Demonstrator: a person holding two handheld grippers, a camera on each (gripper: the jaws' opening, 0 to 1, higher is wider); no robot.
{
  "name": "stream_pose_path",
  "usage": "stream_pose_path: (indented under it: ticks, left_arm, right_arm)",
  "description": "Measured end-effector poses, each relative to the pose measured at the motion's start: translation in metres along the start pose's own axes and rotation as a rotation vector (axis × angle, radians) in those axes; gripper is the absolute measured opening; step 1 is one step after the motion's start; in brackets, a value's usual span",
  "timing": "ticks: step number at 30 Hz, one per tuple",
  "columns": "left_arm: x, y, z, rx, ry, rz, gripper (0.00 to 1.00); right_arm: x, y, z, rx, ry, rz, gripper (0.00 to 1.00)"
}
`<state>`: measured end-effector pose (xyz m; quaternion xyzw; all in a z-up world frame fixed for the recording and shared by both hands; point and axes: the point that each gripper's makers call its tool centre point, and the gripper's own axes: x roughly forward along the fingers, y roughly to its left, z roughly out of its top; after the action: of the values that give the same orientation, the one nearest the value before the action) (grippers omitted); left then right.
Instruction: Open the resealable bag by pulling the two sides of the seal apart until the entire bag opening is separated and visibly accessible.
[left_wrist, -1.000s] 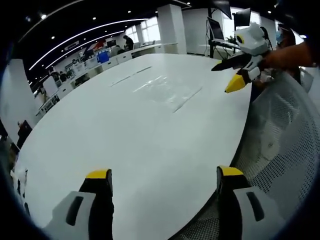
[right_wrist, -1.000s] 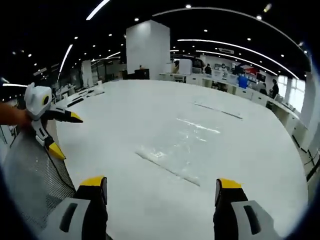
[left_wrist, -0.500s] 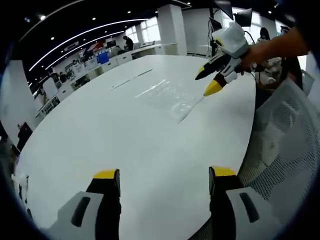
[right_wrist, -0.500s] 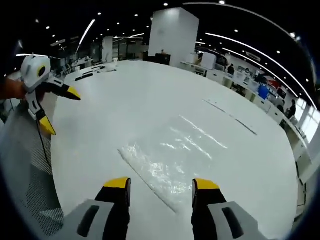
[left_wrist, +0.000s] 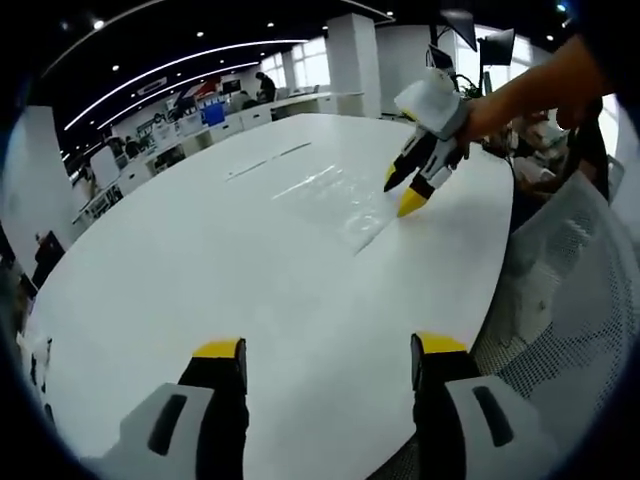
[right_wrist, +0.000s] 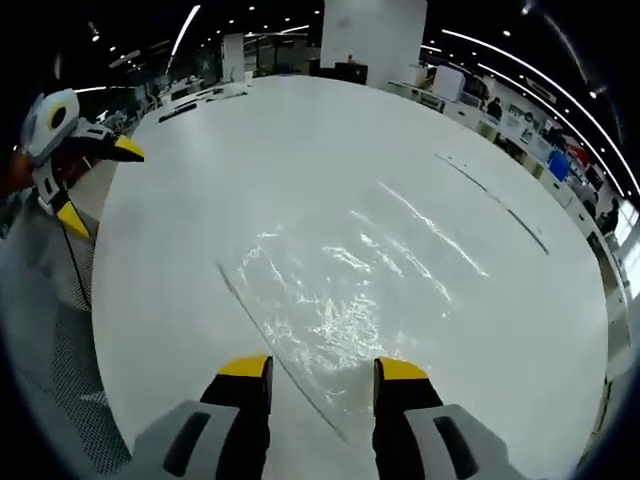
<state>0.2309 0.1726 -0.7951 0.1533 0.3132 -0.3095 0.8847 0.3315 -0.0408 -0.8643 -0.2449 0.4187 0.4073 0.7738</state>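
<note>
A clear resealable bag (right_wrist: 345, 300) lies flat on the white table (right_wrist: 300, 160), its seal strip (right_wrist: 262, 335) running along the near edge. My right gripper (right_wrist: 318, 368) hovers open right over that seal edge, with the strip passing between its yellow-tipped fingers (right_wrist: 245, 368). In the left gripper view the bag (left_wrist: 335, 195) lies far ahead, and the right gripper (left_wrist: 408, 192) comes down on its near edge from the right, held by a hand. My left gripper (left_wrist: 325, 350) stands open over bare table, well short of the bag, and appears at the left of the right gripper view (right_wrist: 85, 180).
A mesh-backed chair (left_wrist: 575, 300) stands against the table's near edge. Desks, monitors and a white pillar (left_wrist: 352, 55) fill the office behind. Thin seams (right_wrist: 490, 200) cross the tabletop beyond the bag.
My right gripper has come down and forward to the bag's seal edge, its jaws narrowing somewhat. The left gripper has held nearly still.
</note>
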Motion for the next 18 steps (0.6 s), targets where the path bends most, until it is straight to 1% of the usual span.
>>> stream_pose_path:
  ticks: [1, 2, 3, 4, 5, 7, 9, 11, 15, 16, 18]
  left_arm:
    - [-0.001, 0.0, 0.001, -0.002, -0.005, 0.0, 0.65]
    - [-0.002, 0.0, 0.003, -0.002, -0.009, -0.002, 0.65]
    - [-0.003, 0.0, 0.003, -0.002, -0.012, -0.003, 0.65]
    - [-0.003, 0.0, 0.004, -0.002, -0.015, -0.004, 0.64]
    - [-0.003, 0.0, 0.005, -0.001, -0.017, -0.004, 0.64]
    - [-0.003, 0.001, 0.005, 0.0, -0.02, -0.003, 0.64]
    - [-0.002, 0.001, 0.006, -0.003, -0.023, -0.004, 0.63]
    - [-0.001, 0.0, 0.008, -0.005, -0.029, -0.006, 0.62]
    - [0.001, -0.002, 0.009, -0.004, -0.03, -0.016, 0.61]
    - [0.002, -0.003, 0.009, -0.004, -0.028, -0.018, 0.61]
    - [0.004, -0.005, 0.01, -0.001, -0.027, -0.027, 0.61]
  right_arm:
    - [0.0, 0.001, 0.005, 0.024, -0.03, 0.015, 0.36]
    - [-0.001, 0.0, 0.003, 0.04, -0.014, 0.019, 0.36]
    - [-0.002, -0.001, 0.003, 0.043, -0.013, 0.021, 0.36]
    - [-0.002, 0.0, 0.003, 0.006, -0.009, 0.03, 0.35]
    - [-0.002, 0.002, 0.003, -0.004, -0.006, 0.041, 0.34]
    - [-0.002, 0.008, 0.003, -0.067, 0.008, 0.072, 0.29]
    - [-0.002, 0.011, 0.004, -0.078, 0.017, 0.079, 0.26]
    - [-0.002, 0.015, 0.004, -0.112, 0.023, 0.092, 0.22]
    - [-0.002, 0.024, 0.004, -0.197, 0.022, 0.11, 0.12]
    - [-0.002, 0.025, 0.004, -0.202, 0.024, 0.112, 0.1]
    - [-0.002, 0.031, 0.003, -0.265, 0.03, 0.126, 0.03]
